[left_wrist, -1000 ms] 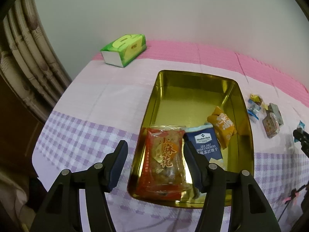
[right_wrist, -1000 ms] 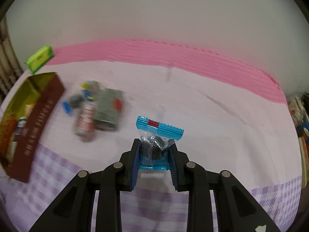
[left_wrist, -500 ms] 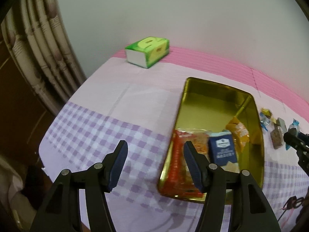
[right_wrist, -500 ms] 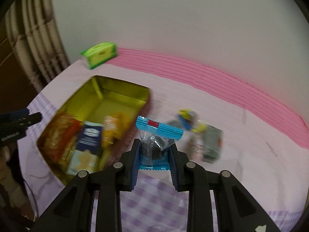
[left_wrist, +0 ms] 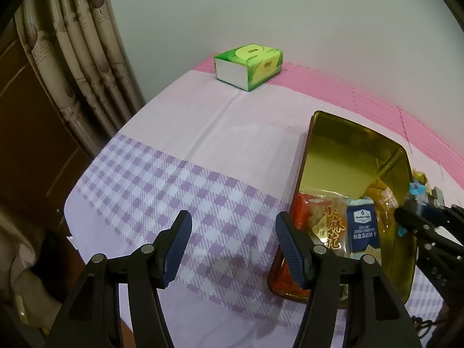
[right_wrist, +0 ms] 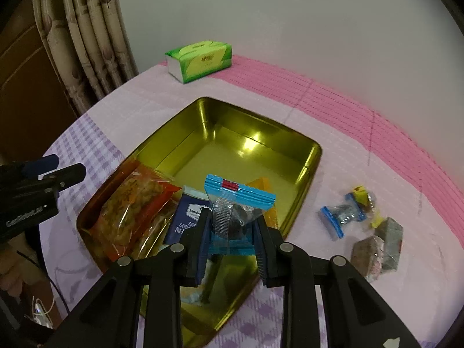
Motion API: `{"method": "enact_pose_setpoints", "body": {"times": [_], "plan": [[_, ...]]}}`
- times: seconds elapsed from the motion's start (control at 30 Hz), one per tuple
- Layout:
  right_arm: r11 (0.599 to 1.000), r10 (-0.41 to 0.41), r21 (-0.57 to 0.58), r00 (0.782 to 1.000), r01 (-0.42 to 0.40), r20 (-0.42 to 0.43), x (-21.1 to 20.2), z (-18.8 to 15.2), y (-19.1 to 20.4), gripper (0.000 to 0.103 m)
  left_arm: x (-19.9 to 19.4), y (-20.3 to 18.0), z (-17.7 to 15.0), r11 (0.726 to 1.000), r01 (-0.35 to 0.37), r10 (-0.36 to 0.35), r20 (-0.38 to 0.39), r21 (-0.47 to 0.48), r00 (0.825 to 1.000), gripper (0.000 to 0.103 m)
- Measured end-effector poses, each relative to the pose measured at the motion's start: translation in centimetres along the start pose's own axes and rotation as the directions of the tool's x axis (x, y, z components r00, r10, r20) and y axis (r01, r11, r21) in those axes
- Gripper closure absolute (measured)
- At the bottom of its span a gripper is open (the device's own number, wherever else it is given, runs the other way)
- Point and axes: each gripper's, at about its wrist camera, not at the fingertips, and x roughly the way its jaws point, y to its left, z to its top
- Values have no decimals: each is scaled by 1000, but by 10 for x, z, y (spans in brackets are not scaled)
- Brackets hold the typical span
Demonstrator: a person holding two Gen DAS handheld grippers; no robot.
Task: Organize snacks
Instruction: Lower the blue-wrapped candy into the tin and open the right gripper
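My right gripper [right_wrist: 232, 226] is shut on a blue-edged clear snack packet [right_wrist: 236, 203] and holds it above the near end of the gold tin [right_wrist: 232, 121]. The tin holds a red snack bag [right_wrist: 130, 203], a navy cracker pack [right_wrist: 185, 217] and an orange packet [right_wrist: 264, 187]. My left gripper [left_wrist: 233, 233] is open and empty over the checked cloth, left of the tin [left_wrist: 348, 133]. The right gripper [left_wrist: 420, 220] shows at the tin's right rim in the left wrist view. The left gripper [right_wrist: 55, 168] shows at the left in the right wrist view.
Several loose snacks [right_wrist: 374, 232] lie on the cloth right of the tin. A green tissue box [right_wrist: 200, 58] stands at the back by the wall; it also shows in the left wrist view [left_wrist: 249, 65]. A curtain [left_wrist: 72, 58] hangs at the left beyond the table edge.
My right gripper has carried the blue packet left from the loose snacks to above the tin. My left gripper has drawn back left, off the red bag and out of the tin.
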Motion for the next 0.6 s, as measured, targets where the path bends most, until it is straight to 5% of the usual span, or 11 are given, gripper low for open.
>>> {"method": "enact_pose_setpoints", "body": {"times": [0.6], "plan": [[996, -85, -27, 995, 84, -51, 33, 4, -1, 77, 4, -4, -3, 1000, 8, -8, -21, -4, 1000, 42]]}}
